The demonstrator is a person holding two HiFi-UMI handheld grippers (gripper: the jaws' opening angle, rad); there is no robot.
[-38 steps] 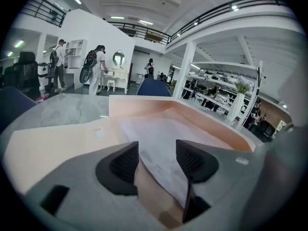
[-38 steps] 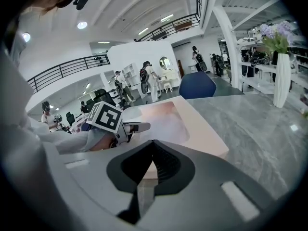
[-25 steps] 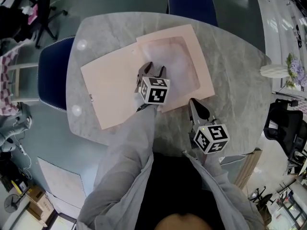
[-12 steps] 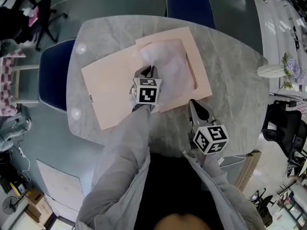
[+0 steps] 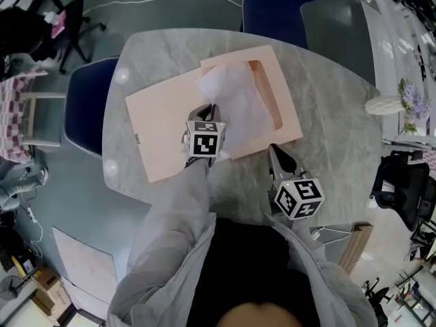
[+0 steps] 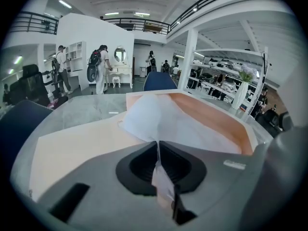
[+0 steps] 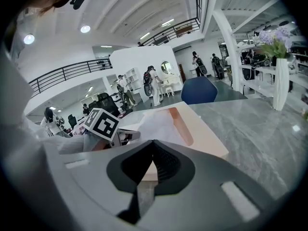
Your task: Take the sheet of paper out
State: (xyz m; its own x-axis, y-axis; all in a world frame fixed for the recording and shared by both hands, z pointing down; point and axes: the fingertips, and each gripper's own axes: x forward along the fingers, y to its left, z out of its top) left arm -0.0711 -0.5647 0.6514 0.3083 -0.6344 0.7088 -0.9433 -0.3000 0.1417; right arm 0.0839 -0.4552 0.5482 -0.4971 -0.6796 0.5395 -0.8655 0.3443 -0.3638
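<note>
Head view: the left gripper (image 5: 206, 109) sits over the open folder (image 5: 160, 125), at the near corner of the sheet of paper (image 5: 235, 94). The sheet's length runs away from it into the folder's right-hand pocket. The right gripper (image 5: 275, 150) is farther off, beside the folder's near edge. Left gripper view: the jaws have just been closing and pinch the sheet's edge. Right gripper view: jaws together, empty. No readable writing, only square markers.
</note>
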